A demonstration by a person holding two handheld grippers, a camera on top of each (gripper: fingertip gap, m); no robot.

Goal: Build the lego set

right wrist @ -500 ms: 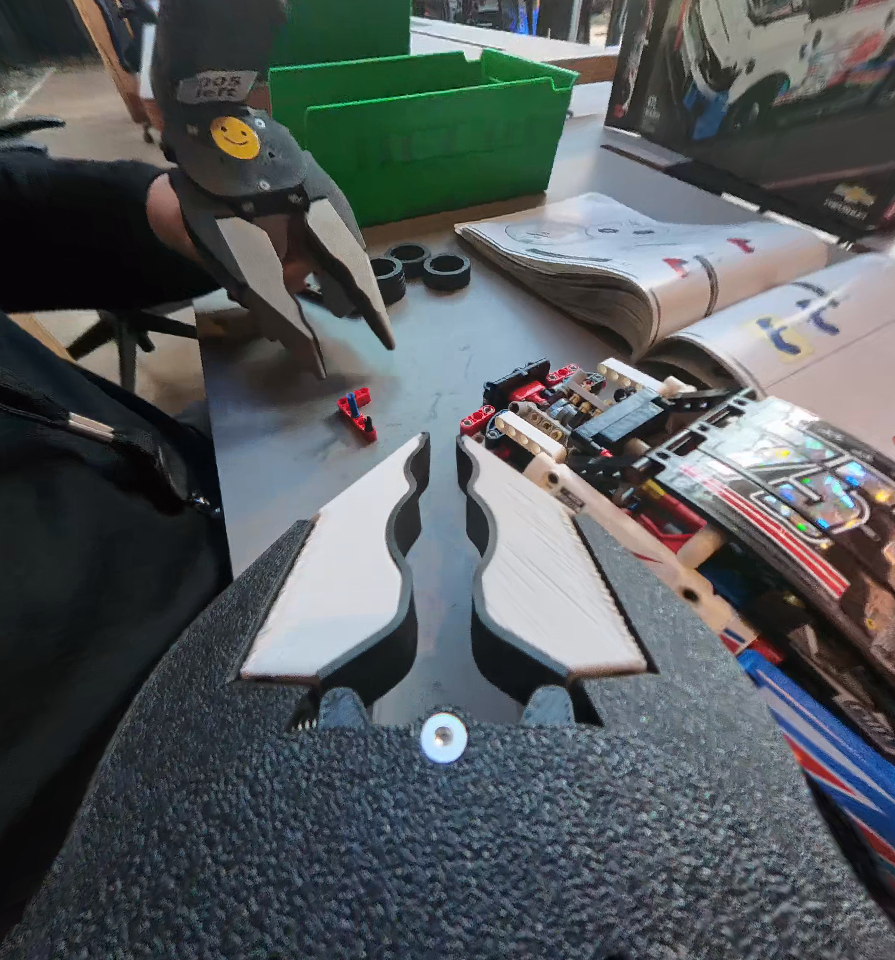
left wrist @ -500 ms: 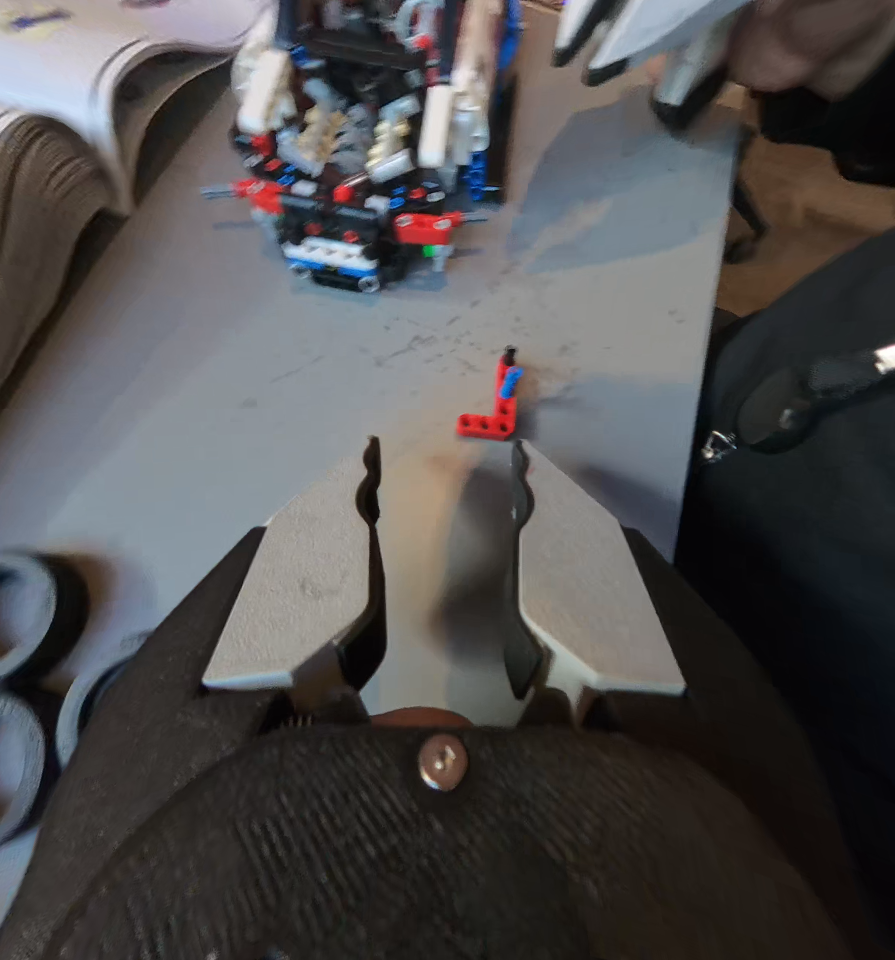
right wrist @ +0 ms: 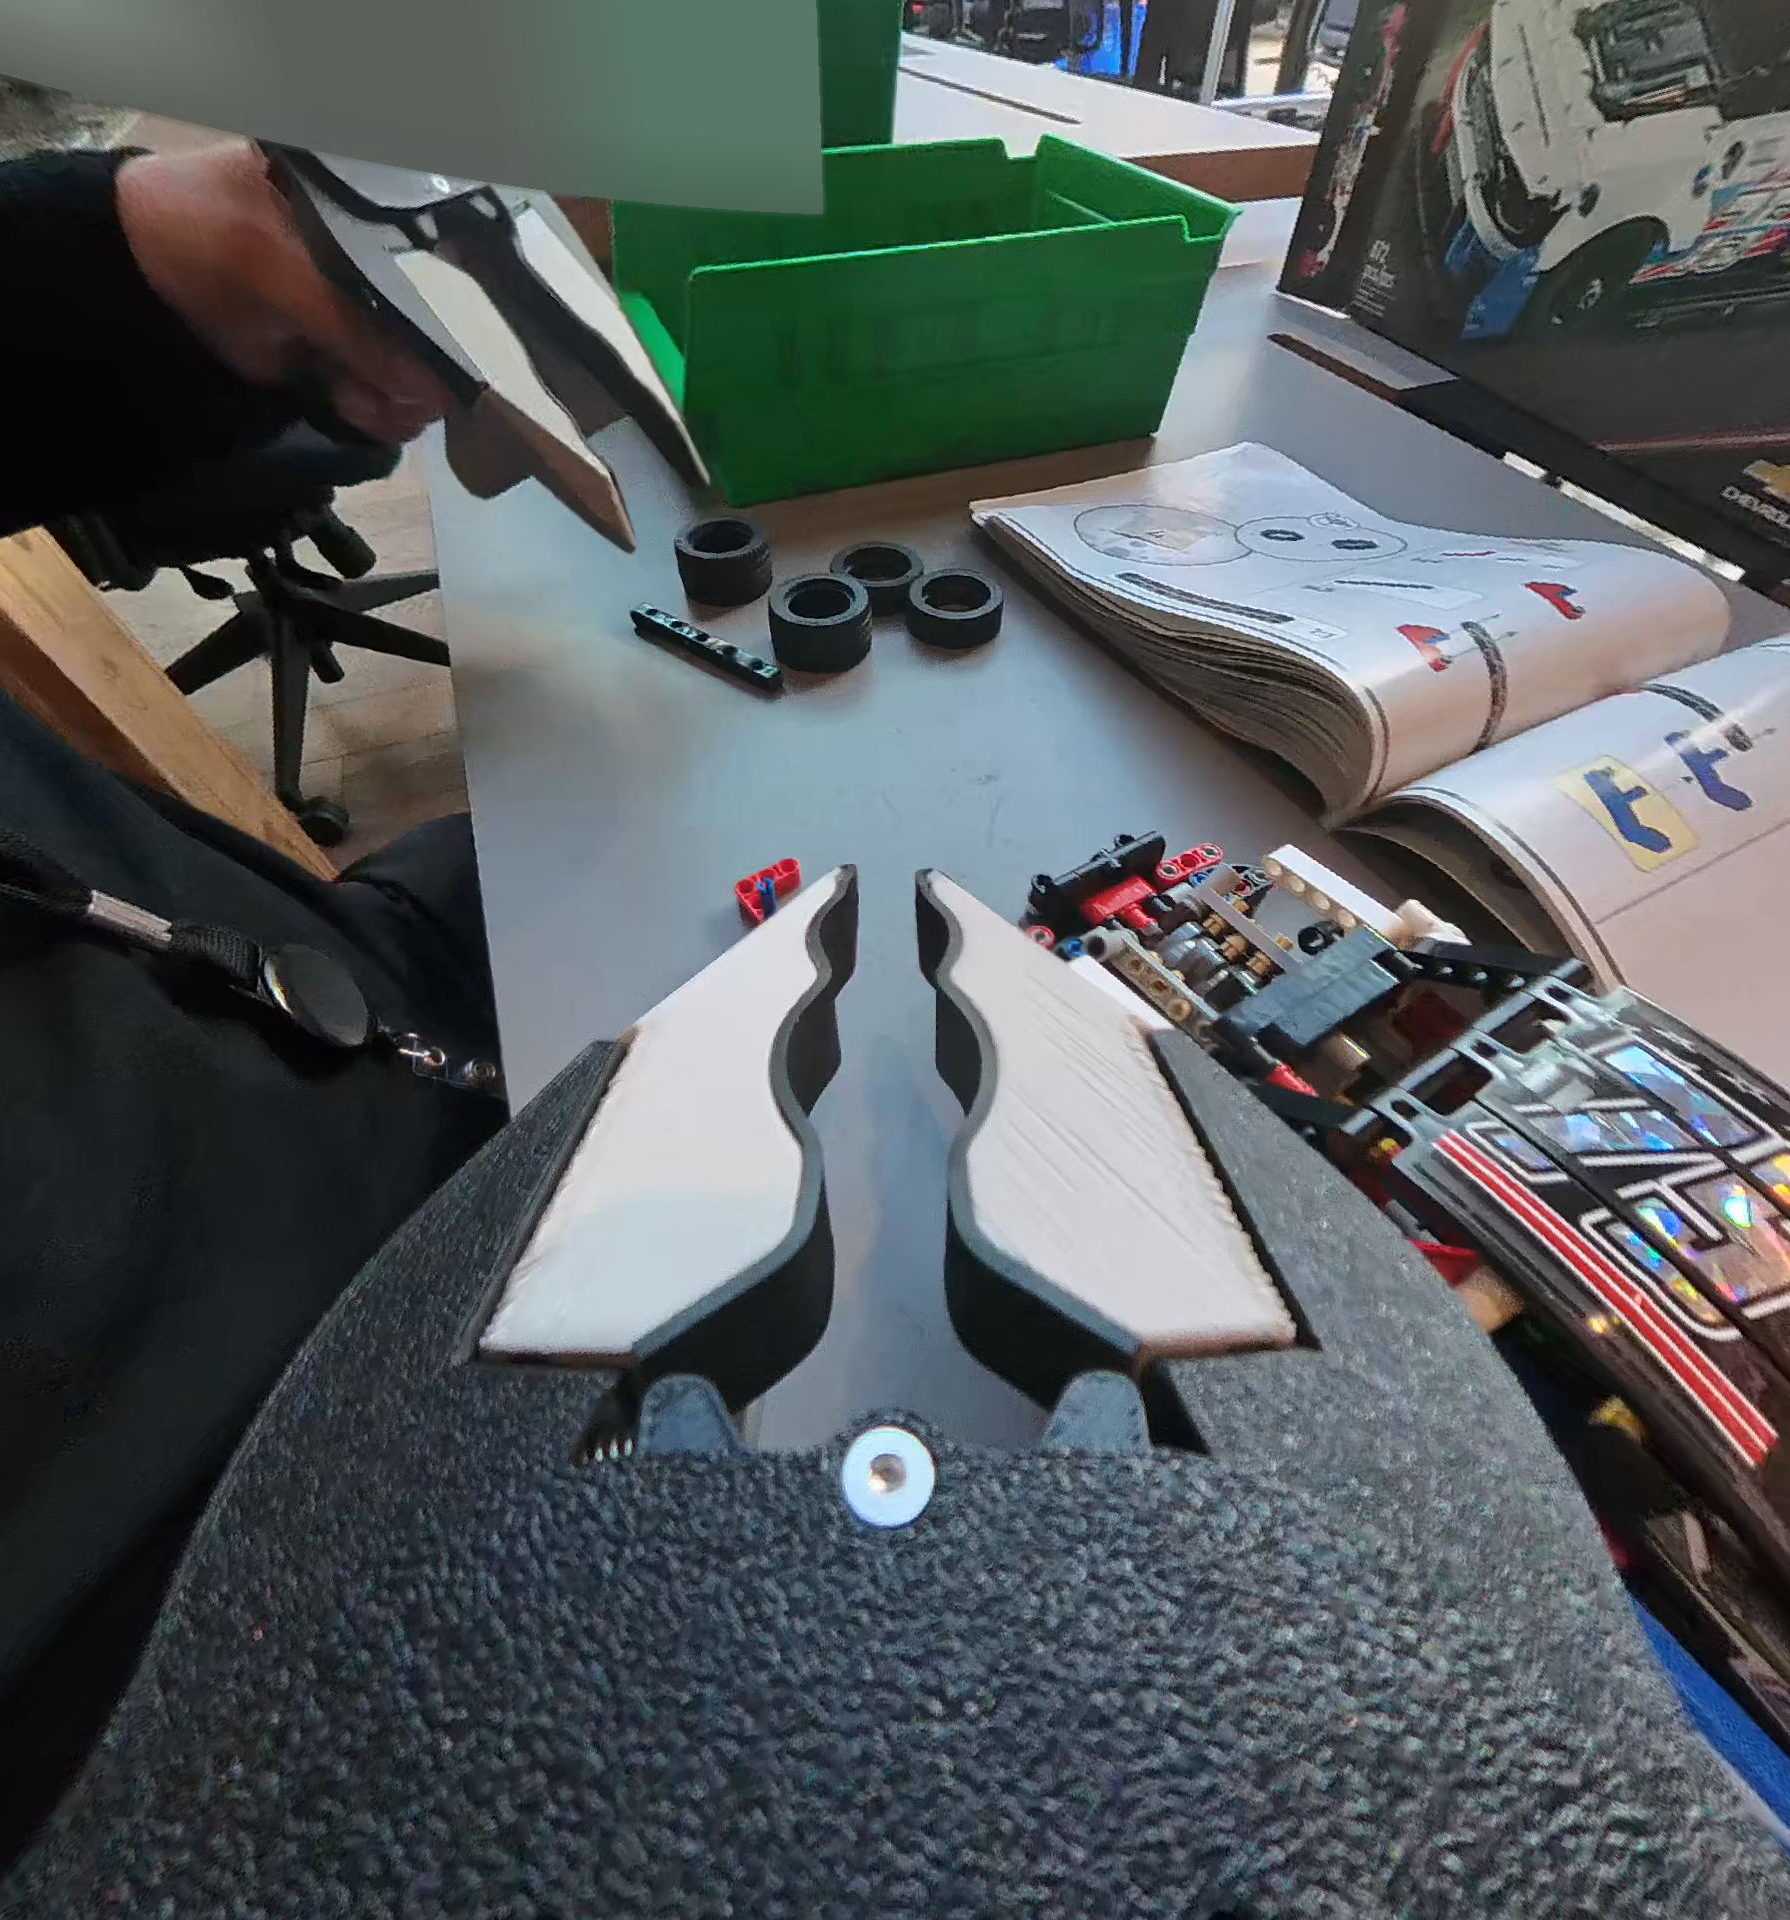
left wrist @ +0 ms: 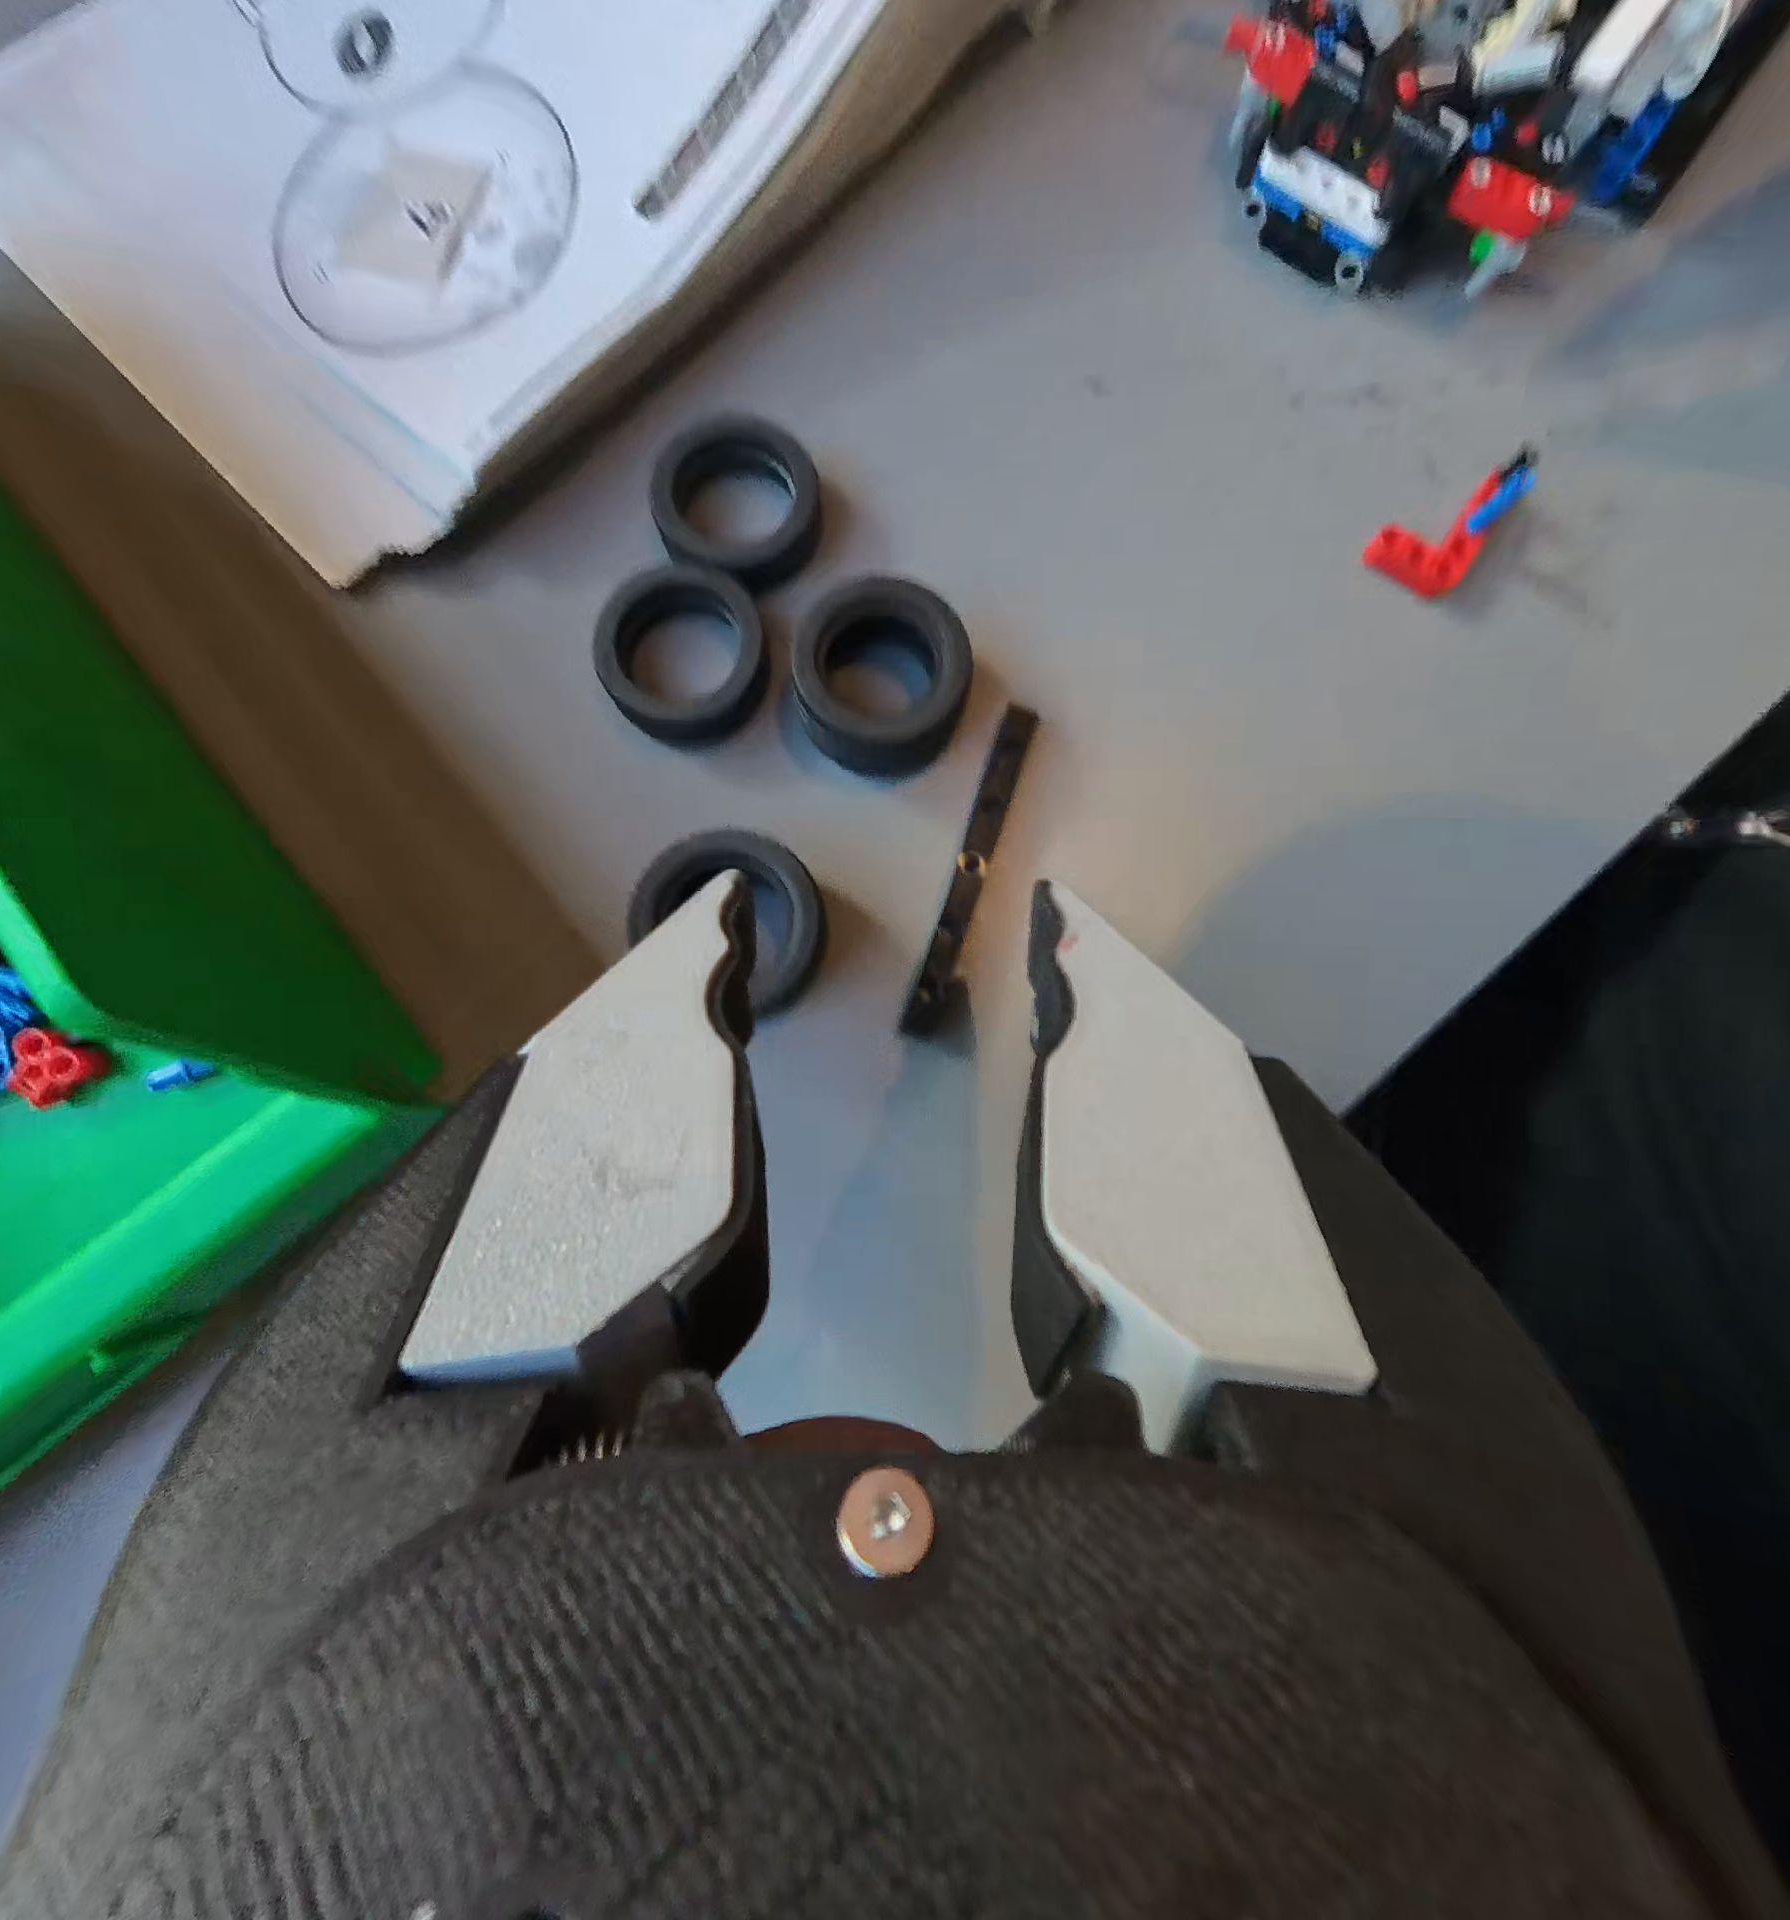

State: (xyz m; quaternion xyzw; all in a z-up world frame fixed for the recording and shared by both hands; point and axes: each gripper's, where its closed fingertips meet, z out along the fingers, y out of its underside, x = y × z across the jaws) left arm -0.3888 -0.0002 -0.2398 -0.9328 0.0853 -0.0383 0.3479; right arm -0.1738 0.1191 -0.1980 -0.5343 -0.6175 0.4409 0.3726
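The lego car [right wrist: 1442, 1039] sits mostly built on the worktop [right wrist: 766, 790], by the right gripper [right wrist: 886, 883]. Four tyres [left wrist: 735, 504] and a black beam [left wrist: 974, 873] lie loose. The left gripper [left wrist: 886, 904] hovers above them. Both jaws are open and empty.

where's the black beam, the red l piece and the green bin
black beam [left wrist: 975, 869], left wrist view, middle of its length
red L piece [left wrist: 1423, 558], left wrist view, its corner
green bin [right wrist: 932, 353], right wrist view, its front wall

Matt rubber tyres [left wrist: 735, 502]; glossy green plastic bin [right wrist: 932, 343].
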